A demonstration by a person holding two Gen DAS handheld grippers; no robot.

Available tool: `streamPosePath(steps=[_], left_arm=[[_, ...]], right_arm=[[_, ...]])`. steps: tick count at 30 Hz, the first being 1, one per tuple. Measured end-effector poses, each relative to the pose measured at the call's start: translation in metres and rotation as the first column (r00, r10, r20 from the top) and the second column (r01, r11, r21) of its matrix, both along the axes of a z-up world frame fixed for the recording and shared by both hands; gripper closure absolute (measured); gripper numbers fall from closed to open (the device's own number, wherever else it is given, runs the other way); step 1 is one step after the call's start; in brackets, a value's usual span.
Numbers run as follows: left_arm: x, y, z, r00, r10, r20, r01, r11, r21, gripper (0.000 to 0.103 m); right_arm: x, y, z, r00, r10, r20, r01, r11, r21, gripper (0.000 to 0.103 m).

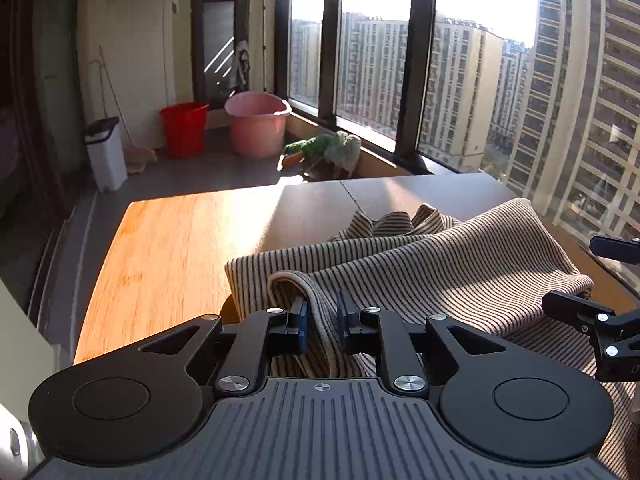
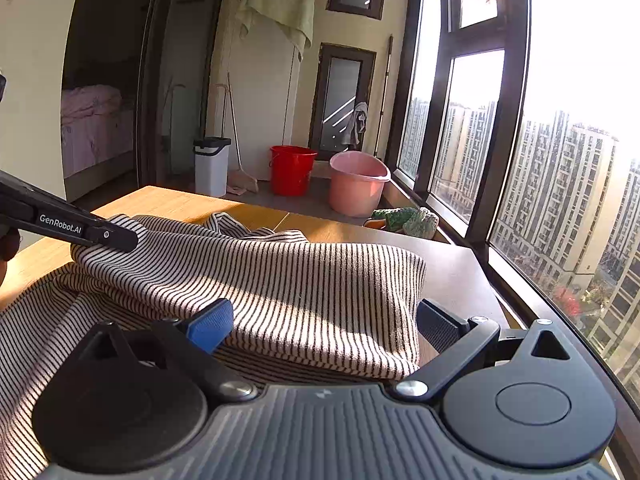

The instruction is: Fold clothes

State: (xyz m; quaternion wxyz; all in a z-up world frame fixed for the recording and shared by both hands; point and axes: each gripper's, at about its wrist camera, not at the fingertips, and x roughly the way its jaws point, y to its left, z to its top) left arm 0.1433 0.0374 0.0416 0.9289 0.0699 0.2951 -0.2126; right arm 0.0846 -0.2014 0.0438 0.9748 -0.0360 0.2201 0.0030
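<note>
Striped knit garment (image 1: 420,256), beige with dark lines, lies heaped on the wooden counter (image 1: 160,248) at lower right of the left wrist view. Left hand-held gripper (image 1: 322,326): jaws narrow, a fold of the cloth between the blue pads (contact unclear). Right hand-held gripper (image 2: 324,324): jaws wide, straddling the garment's folded edge. Pink basin (image 2: 356,184) on the floor at upper centre.

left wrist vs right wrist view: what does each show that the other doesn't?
Left wrist only: the left hand-held gripper nearly closed around a fold of the striped garment.
Right wrist only: the right hand-held gripper wide open, its pads apart either side of the cloth's near edge; a bed through a doorway.
Both: the garment on the wooden table, red bucket, pink basin, white bin.
</note>
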Motion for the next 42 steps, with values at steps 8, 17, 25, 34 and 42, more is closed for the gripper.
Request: streamPosePath(steps=[8,17,25,34,42], left_arm=[[0.005,-0.011,0.005,0.998,0.009,0.07,-0.011,1.0,0.029,0.097],[0.007,0.008,0.013,0.988,0.056,0.142,-0.064,0.996,0.057,0.09],[0.008,0.05,0.007,0.975,0.183,0.125,-0.185,0.983,0.004,0.058],[-0.011,0.031,0.034,0.997,-0.018,0.073,0.035,0.971,-0.236,0.052],[0.003,0.021,-0.004,0.997,-0.068,-0.043,0.057,0.974,-0.218,0.034]], right_arm=[[-0.003,-0.015,0.0,0.999,-0.046,0.029,0.043,0.995,0.089,0.004],[0.004,-0.013,-0.002,0.999,-0.053,0.015,0.051,0.995,0.082,0.004],[0.014,-0.016,-0.005,0.998,-0.063,-0.029,0.066,0.995,0.081,0.004],[0.004,0.005,0.01,0.996,-0.041,0.081,0.043,0.999,-0.027,0.004],[0.044,0.003,0.05,0.997,0.048,0.056,-0.061,0.961,0.269,0.005]])
